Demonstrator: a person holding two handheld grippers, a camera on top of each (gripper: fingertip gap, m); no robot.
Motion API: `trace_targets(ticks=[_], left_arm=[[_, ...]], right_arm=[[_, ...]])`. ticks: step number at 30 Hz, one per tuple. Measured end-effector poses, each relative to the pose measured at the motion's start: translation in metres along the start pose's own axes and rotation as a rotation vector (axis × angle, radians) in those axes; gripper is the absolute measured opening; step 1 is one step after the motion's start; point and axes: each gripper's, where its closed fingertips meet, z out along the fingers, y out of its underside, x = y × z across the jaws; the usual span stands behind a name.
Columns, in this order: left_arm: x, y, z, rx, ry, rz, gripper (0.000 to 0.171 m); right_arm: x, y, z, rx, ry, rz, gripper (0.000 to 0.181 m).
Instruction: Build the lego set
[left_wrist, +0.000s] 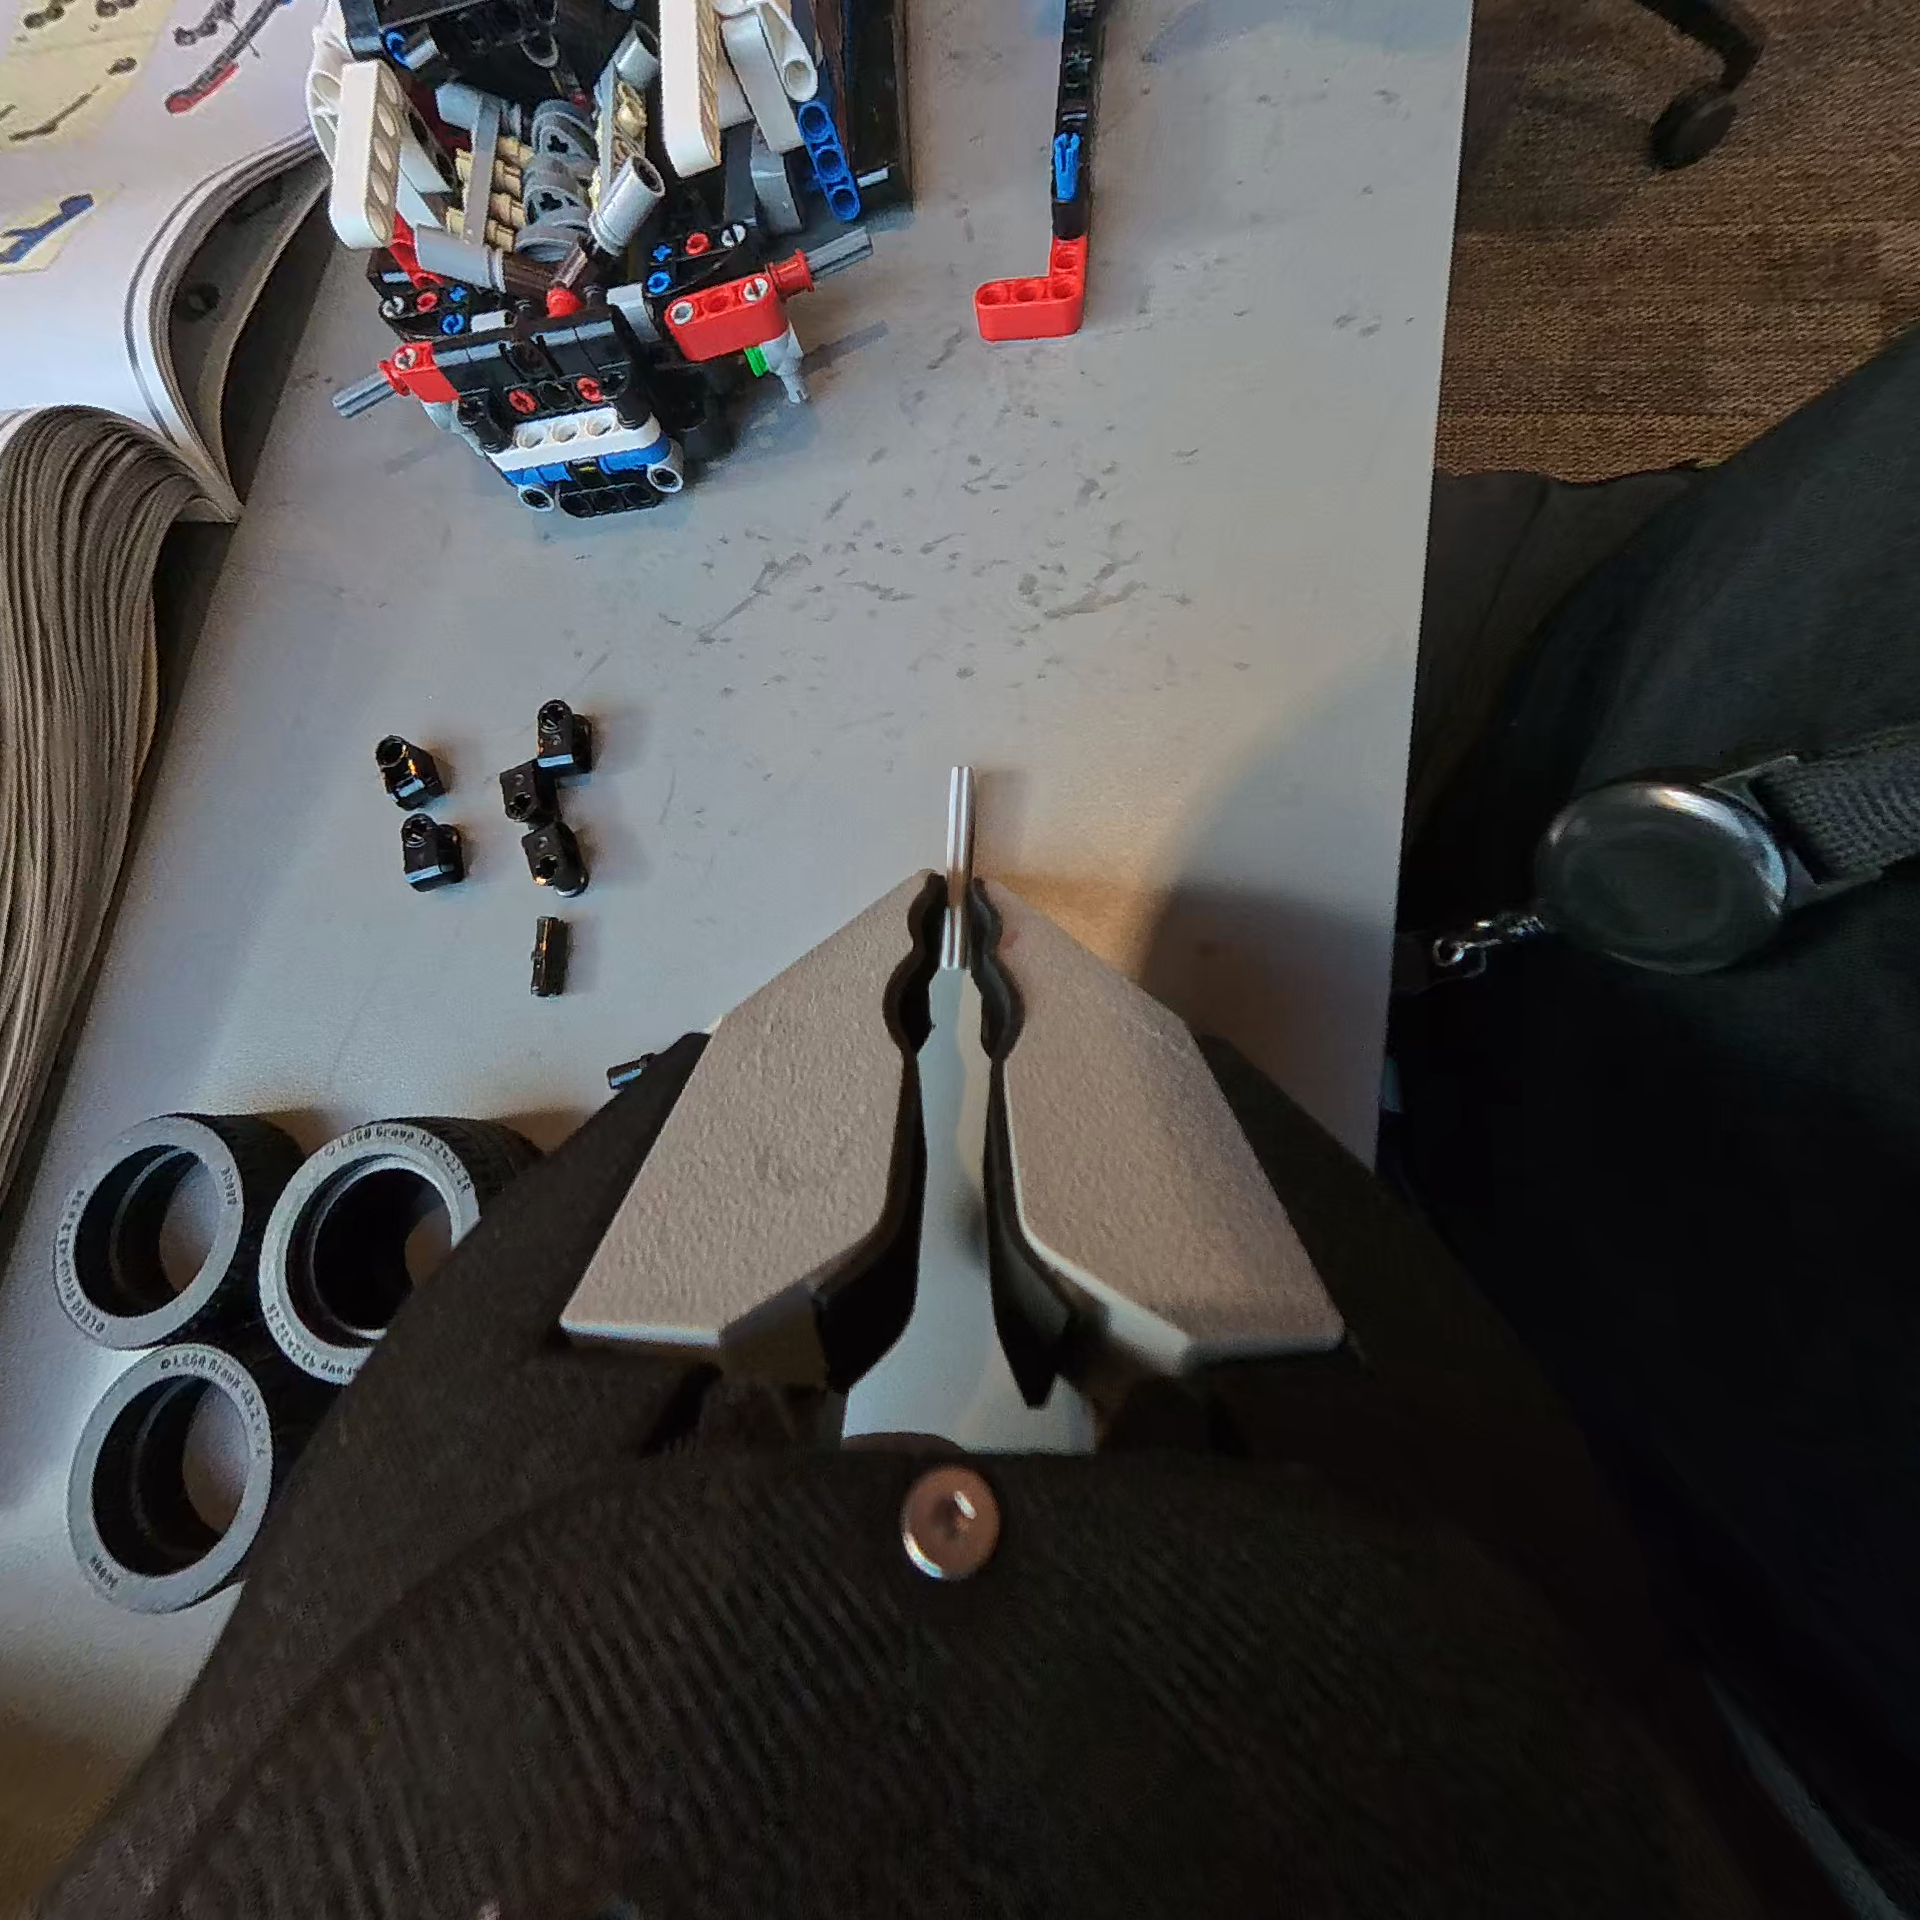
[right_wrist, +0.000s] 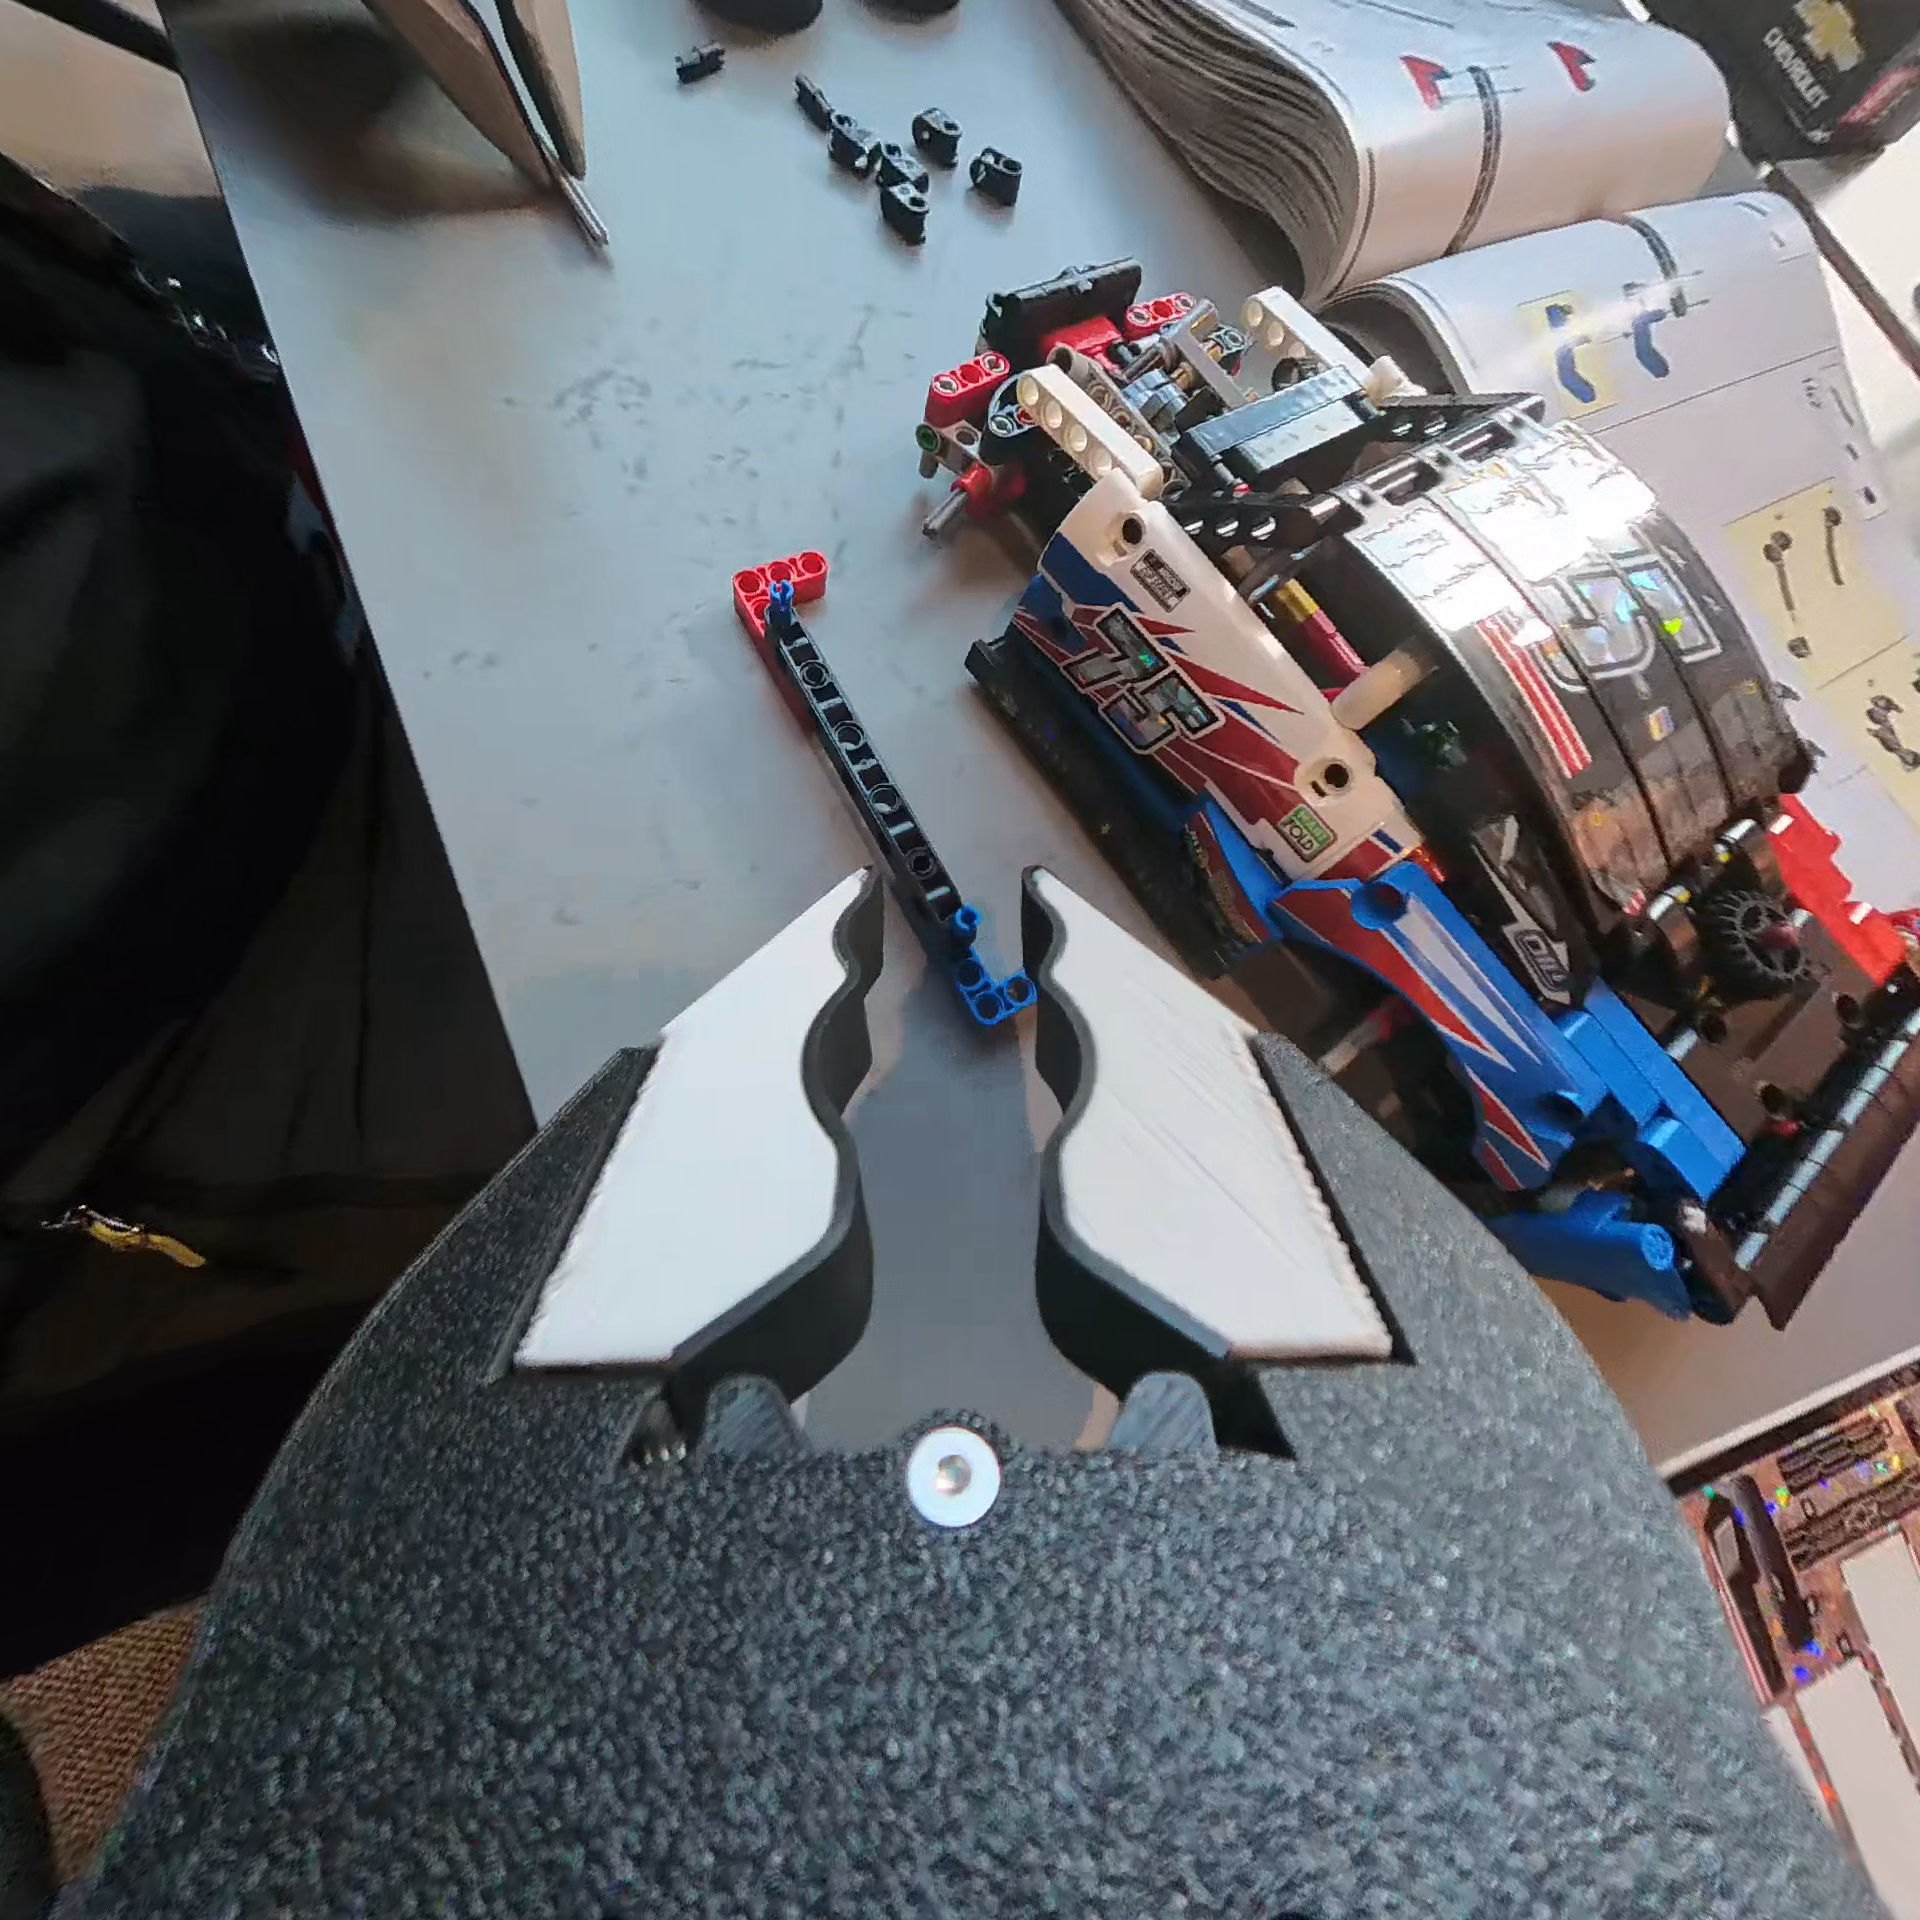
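Tires (left_wrist: 166, 1351), three black rubber ones, sit closest beside the left gripper (left_wrist: 961, 914), which is pinched tight on a thin light grey piece (left_wrist: 962, 831), maybe an axle. Past it lie small black connectors (left_wrist: 499, 810) on the grey table (left_wrist: 1143, 644). The right gripper (right_wrist: 951, 935) has its fingers spread apart around the blue end of a long black beam (right_wrist: 862, 769). Just beside the beam stands the half-built lego car (right_wrist: 1351, 779), and an open instruction book (right_wrist: 1403, 135) lies farther back.

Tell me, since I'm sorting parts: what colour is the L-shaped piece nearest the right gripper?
Blue L-shaped piece, clearest in the right wrist view.
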Motion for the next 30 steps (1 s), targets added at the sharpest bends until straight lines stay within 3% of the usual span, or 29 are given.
trace_targets(ticks=[8, 13, 19, 25, 30], left_arm=[[-0.001, 0.001, -0.001, -0.008, -0.002, -0.008, 0.002], [0.004, -0.02, -0.003, 0.076, 0.047, -0.059, 0.002], [0.015, -0.057, -0.004, 0.187, 0.116, -0.041, 0.002], [0.024, -0.053, 0.002, 0.177, 0.13, 0.025, 0.002], [0.03, -0.054, 0.003, 0.179, 0.136, 0.074, 0.002]], right_arm=[[-0.003, -0.007, 0.014, -0.02, -0.013, -0.043, 0.026], [-0.012, -0.058, 0.005, 0.187, -0.021, -0.01, 0.024], [-0.063, -0.115, 0.036, 0.37, -0.162, -0.065, 0.02], [-0.086, -0.122, 0.067, 0.353, -0.238, -0.118, 0.017], [-0.091, -0.123, 0.069, 0.351, -0.239, -0.151, 0.006]])
